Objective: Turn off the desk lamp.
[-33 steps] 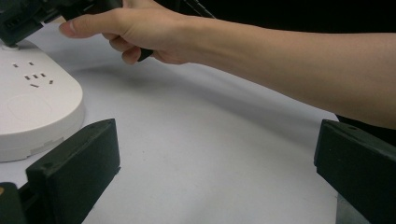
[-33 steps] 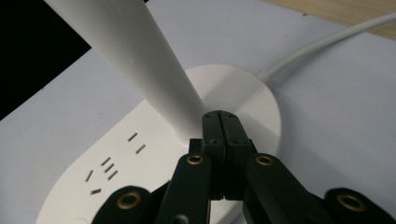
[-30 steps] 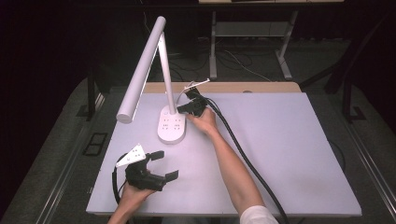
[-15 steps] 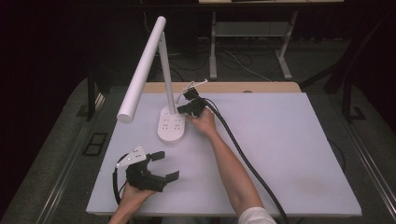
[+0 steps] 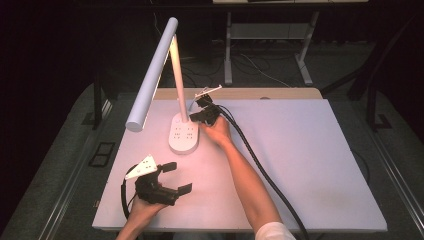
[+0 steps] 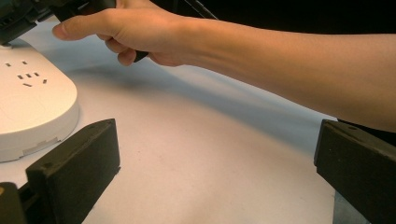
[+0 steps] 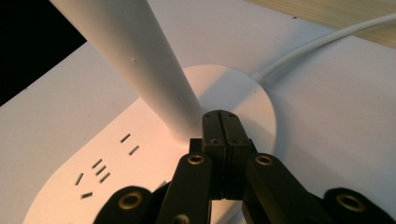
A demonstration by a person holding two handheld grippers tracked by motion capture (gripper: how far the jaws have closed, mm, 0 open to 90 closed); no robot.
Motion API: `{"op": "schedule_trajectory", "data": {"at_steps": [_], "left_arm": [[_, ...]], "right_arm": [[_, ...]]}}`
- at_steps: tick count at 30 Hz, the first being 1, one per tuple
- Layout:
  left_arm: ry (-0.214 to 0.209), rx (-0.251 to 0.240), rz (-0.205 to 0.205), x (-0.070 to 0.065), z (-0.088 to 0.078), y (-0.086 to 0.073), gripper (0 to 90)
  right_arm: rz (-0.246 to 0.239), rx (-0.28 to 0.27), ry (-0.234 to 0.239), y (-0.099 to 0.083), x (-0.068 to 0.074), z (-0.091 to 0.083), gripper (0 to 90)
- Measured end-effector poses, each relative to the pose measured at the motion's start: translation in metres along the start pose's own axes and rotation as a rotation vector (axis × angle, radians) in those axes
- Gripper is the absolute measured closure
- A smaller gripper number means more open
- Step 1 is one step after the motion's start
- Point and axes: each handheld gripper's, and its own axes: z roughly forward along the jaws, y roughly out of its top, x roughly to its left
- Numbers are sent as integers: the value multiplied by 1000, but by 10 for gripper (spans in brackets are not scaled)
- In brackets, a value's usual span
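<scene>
High view: a white desk lamp stands on the white bench; the right gripper, clenched and empty, meets its socket base at the stem's foot. The left gripper rests released near the front edge.

Left gripper view: jaws wide apart, the base just beyond.

Right gripper view: closed tips at the stem; pressing should be straight down and gentle. No brand or lettering is legible.
</scene>
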Motion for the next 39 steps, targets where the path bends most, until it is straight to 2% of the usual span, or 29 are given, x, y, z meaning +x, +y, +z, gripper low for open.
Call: {"op": "schedule_trajectory", "data": {"at_steps": [3, 8, 14, 28, 39], "left_arm": [[1, -1, 0, 0, 0, 0, 0], [1, 1, 0, 0, 0, 0, 0], [-1, 1, 0, 2, 0, 0, 0], [0, 1, 2, 1, 1, 0, 0], [-3, 4, 5, 1, 1, 0, 0]], "right_arm": [[-7, -7, -16, -1, 2, 1, 900], [10, -19, -2, -3, 0, 1, 900], [0, -17, -22, -2, 3, 1, 900], [8, -10, -3, -2, 1, 0, 900], [16, -23, -6, -5, 2, 0, 900]]}}
